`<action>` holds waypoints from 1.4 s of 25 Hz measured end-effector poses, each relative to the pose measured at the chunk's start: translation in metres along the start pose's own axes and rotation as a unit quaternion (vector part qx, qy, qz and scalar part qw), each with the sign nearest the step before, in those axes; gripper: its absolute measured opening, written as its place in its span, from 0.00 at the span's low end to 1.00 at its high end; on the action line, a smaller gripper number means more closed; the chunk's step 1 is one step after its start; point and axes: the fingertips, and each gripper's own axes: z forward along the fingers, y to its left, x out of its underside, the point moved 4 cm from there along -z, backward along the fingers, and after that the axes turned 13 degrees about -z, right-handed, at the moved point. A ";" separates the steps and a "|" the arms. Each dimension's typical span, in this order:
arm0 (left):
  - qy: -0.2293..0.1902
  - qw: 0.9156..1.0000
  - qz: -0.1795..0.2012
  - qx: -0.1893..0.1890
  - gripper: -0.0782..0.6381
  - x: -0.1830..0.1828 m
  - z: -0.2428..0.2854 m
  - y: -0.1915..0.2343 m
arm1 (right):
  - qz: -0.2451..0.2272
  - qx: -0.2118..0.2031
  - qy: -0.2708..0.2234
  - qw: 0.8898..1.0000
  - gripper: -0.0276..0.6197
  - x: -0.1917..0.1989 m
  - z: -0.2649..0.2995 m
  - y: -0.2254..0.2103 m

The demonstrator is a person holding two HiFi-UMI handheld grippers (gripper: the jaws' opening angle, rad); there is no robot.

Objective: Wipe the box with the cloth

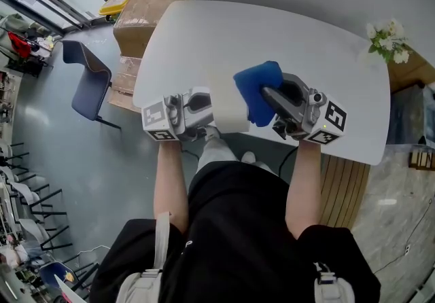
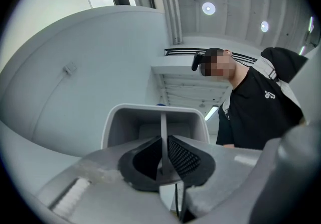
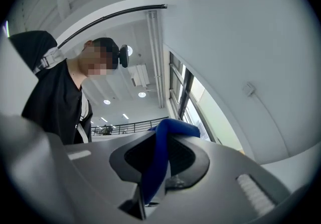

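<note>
Blue and soft, the cloth (image 1: 258, 87) hangs bunched in a thick fold from the right gripper (image 1: 264, 101), whose jaws are clamped on it; in the right gripper view the fabric (image 3: 165, 142) runs up between them and flops over the top in a rounded hump. The box (image 1: 230, 110) is pale, smooth and hard-looking, an open tray shape with thin walls and rounded corners. It is held over the near edge of the white table (image 1: 204, 37), about midway along that edge. The left gripper (image 1: 204, 113) has its jaws pressed together on one thin wall, which stands edge-on between the black meshed pads (image 2: 184, 156) in the left gripper view, with the box's hollow (image 2: 150, 117) beyond. In the head view the cloth meets the box's right side, though real contact cannot be confirmed. The step in hand appears to be the wiping itself. To do it well, the left hand should hold the box steady, since a grip on one slim wall could let it pivot. The right should then drag the loose bulk of the cloth across the smooth faces with light pressure, so fabric, not the jaw tips, meets the box.
</note>
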 end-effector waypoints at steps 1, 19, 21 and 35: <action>0.002 1.000 0.001 0.006 0.17 -0.001 0.001 -0.003 | -0.002 0.011 0.000 1.000 0.13 0.000 0.000 -0.002; -0.032 0.998 0.043 0.040 0.17 -0.028 0.007 -0.028 | -0.027 0.128 0.072 0.989 0.13 0.018 -0.018 -0.022; -0.047 0.997 0.047 0.028 0.17 -0.033 0.005 -0.025 | -0.028 0.124 0.080 0.989 0.13 0.021 -0.017 -0.022; -0.071 0.993 0.035 -0.092 0.17 -0.035 -0.012 0.011 | -0.013 -0.025 0.089 0.996 0.13 0.026 -0.001 0.014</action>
